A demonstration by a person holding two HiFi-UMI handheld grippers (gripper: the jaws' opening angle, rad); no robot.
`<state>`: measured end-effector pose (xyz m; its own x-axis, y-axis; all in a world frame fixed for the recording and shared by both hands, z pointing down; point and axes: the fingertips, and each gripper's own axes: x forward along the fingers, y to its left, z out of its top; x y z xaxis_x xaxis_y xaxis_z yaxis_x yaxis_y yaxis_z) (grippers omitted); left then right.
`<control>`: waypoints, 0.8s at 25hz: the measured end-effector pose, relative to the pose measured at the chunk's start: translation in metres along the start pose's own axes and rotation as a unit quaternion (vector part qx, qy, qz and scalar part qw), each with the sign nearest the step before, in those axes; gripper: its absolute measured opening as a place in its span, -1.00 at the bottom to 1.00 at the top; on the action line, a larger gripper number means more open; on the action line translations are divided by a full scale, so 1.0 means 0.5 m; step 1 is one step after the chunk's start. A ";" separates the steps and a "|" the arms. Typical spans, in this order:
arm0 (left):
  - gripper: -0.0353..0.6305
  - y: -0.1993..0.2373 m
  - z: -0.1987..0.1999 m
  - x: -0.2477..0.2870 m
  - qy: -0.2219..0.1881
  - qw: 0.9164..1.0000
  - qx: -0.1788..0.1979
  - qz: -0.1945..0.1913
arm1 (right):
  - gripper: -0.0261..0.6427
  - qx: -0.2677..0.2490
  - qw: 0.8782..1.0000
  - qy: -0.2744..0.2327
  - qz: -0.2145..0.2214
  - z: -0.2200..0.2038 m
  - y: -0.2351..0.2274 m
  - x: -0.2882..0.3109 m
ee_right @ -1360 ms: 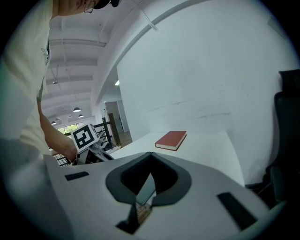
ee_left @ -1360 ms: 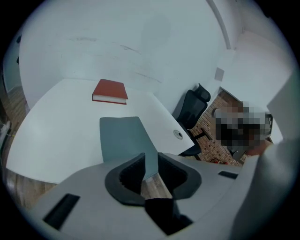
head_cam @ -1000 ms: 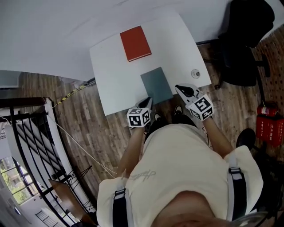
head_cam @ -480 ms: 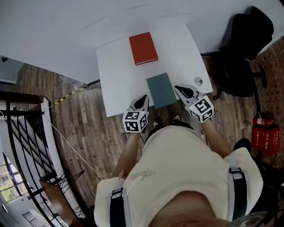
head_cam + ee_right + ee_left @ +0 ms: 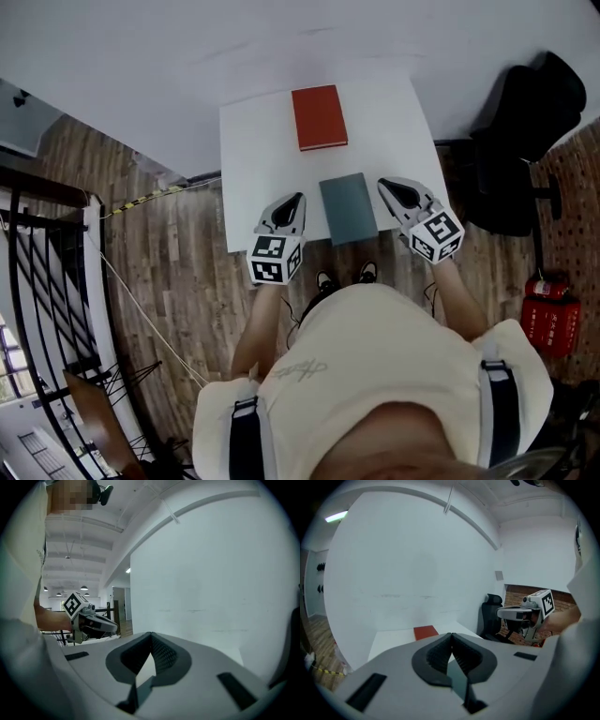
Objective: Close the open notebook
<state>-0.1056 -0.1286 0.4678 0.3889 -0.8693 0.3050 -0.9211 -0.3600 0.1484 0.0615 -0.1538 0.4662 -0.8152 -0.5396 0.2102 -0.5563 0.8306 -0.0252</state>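
The grey notebook (image 5: 348, 208) lies shut at the near edge of the white counter (image 5: 258, 150), with a red notebook (image 5: 319, 117) farther back. The left gripper (image 5: 294, 199) and right gripper (image 5: 387, 186) hover on either side of it, each with fingers clenched together on nothing.

Jaws of left gripper (image 5: 451, 638) meet at the tips, nothing gripped. Ahead, red book (image 5: 425, 632) flat on white table (image 5: 389, 639). At right, right gripper (image 5: 505, 613), black chair (image 5: 491, 616) behind it.
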 end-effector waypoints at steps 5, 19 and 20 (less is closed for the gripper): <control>-0.84 0.027 0.087 -0.001 -0.034 0.999 0.025 0.015 | -0.90 -0.020 0.999 -0.041 -0.003 0.077 -0.008 0.005; -0.83 0.024 0.233 0.005 -0.091 0.994 0.056 0.038 | -0.90 -0.035 0.998 -0.051 -0.027 0.157 -0.037 -0.014; -0.83 0.024 0.240 0.004 -0.095 0.993 0.057 0.039 | -0.90 -0.043 0.997 -0.052 -0.028 0.167 -0.038 -0.013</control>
<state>-0.1184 -0.1752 0.3572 0.3158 -0.9403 0.1266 -0.9486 -0.3158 0.0204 0.0641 -0.1776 0.3839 -0.7977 -0.5935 0.1067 -0.5896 0.8048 0.0684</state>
